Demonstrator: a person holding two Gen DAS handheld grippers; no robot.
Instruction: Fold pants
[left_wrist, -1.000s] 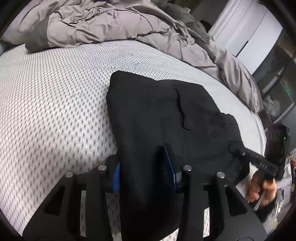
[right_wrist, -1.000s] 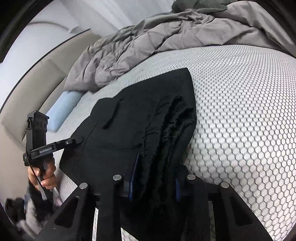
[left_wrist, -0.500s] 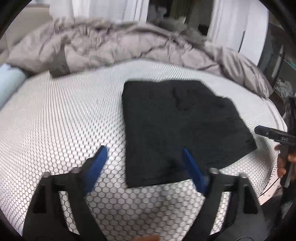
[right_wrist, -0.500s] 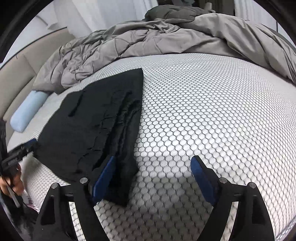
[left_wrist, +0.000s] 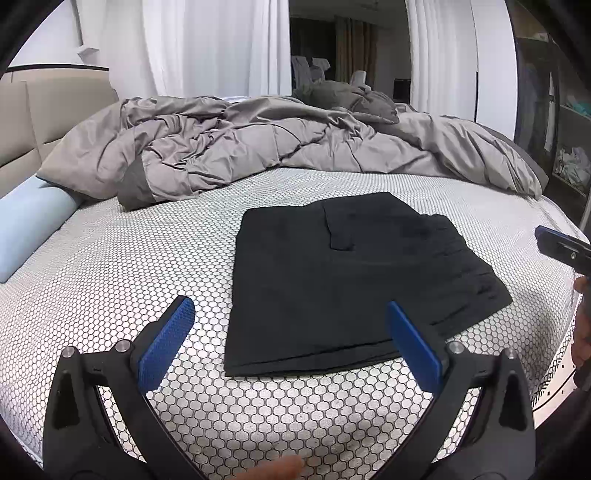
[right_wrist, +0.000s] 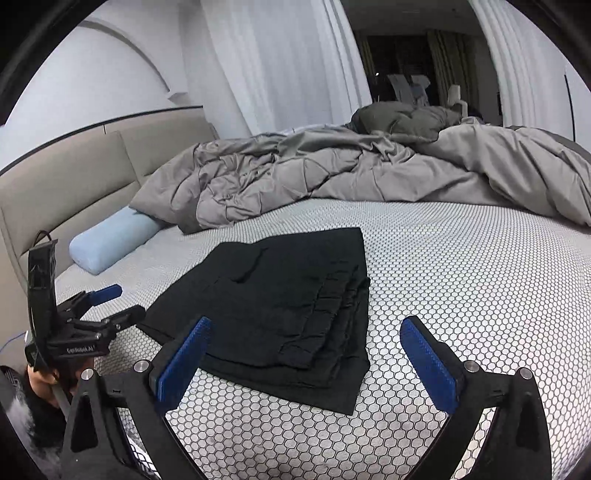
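1. Left hand-held gripper (left_wrist: 290, 336): jaws wide, nothing between the blue pads. They have just been opening; a second ago they pinched the near edge of the pants, now it sits back, clear of the cloth.
2. Pants (left_wrist: 343, 280): black, folded into a compact rectangle, lying flat on the bed (left_wrist: 110, 258) near its near edge, right of centre in the left wrist view. Stacked layers show along the right side.
3. Right hand-held gripper (right_wrist: 306, 343): jaws likewise wide and empty, just opened; the folded stack lies in front, slightly left.
4. Reading: both releases together suggest the last fold is laid down; the task looks finished or close to it.
5. Surroundings: pale blue bolster (right_wrist: 110, 240) far left by the headboard; crumpled grey duvet (left_wrist: 258, 147) across the far side, well apart from the pants. Nothing obstructs.
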